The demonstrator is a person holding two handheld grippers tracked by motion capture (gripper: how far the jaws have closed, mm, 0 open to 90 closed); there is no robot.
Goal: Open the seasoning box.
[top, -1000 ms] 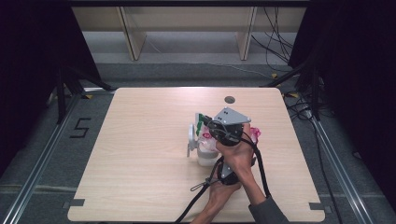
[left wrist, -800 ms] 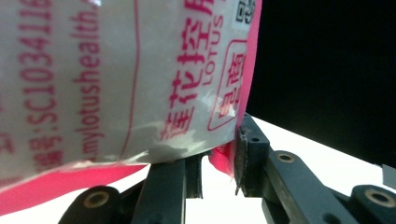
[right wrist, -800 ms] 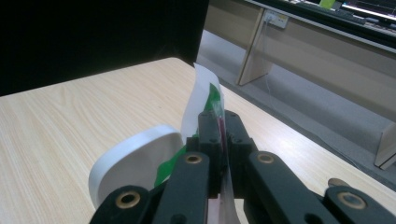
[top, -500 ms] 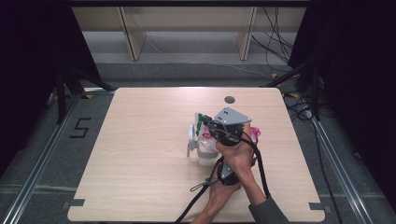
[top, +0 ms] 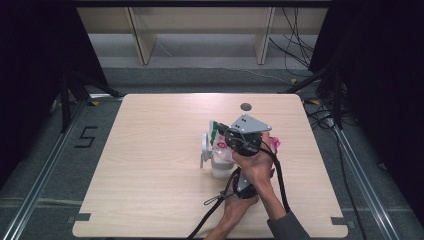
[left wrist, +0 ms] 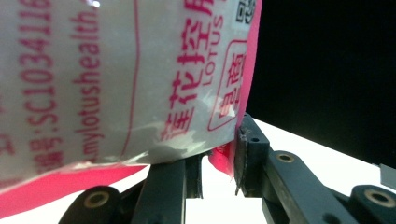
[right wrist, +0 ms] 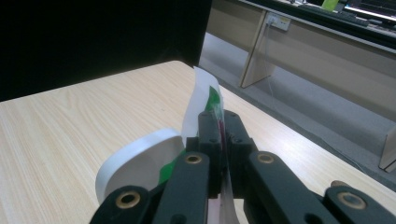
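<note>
Gripper on our right (right wrist: 223, 140) pinches the thin green-and-white sachet (right wrist: 205, 100) while our left gripper (left wrist: 219, 161) clamps the pink-and-white printed plastic pouch (left wrist: 121, 79), apparently steadying both above the pale wooden surface (top: 150, 150).

Lighting and picture quality, as seen from my own jaws. High view: even overhead light on the pale table (top: 150, 165), soft short shadows under my hands, dark surrounds at both sides; focus fair, detail coarse. Left gripper view: the packet (left wrist: 116, 79) just above my left gripper (left wrist: 217, 158) is brightly lit, with small glare spots on its creased film and print slightly soft from closeness; black void to the right of the jaws, table beneath blown out to white. Right gripper view: warm wood evenly lit, my right gripper (right wrist: 219, 140) dim and a little blurred, far background soft, upper left black.
</note>
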